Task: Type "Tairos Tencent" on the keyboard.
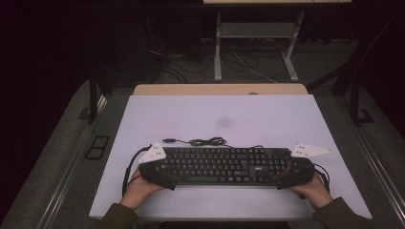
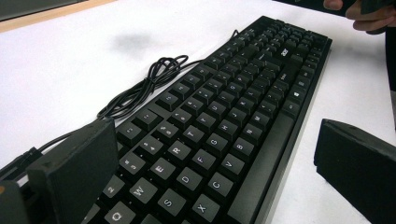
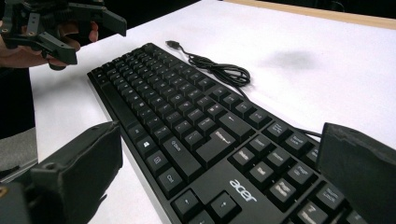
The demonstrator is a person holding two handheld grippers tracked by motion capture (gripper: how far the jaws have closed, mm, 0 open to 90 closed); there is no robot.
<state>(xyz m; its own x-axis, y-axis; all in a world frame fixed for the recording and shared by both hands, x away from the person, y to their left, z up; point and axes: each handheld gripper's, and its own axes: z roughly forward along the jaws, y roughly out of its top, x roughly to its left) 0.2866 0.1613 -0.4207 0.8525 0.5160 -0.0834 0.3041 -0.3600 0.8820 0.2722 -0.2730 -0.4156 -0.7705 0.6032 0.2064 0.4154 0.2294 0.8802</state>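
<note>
Both grippers, left gripper [image 1: 160, 177] and right gripper [image 1: 289, 179], are held spread wide over opposite ends of the black Acer keyboard [image 1: 224, 165], nothing being pinched.

Left hand-held gripper [image 1: 160, 175] and right hand-held gripper [image 1: 289, 177] both gape wide, held low.

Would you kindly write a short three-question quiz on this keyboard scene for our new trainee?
1. True or false: both grippers are open, one straddling each end of the keyboard.
2. On which side of the keyboard does its coiled cable lie: A the near side, B the far side, C on top of the keys?
3. Which brand name shows on the keyboard in the right gripper view?

Key: 1 true; 2 B; 3 acer.
</note>
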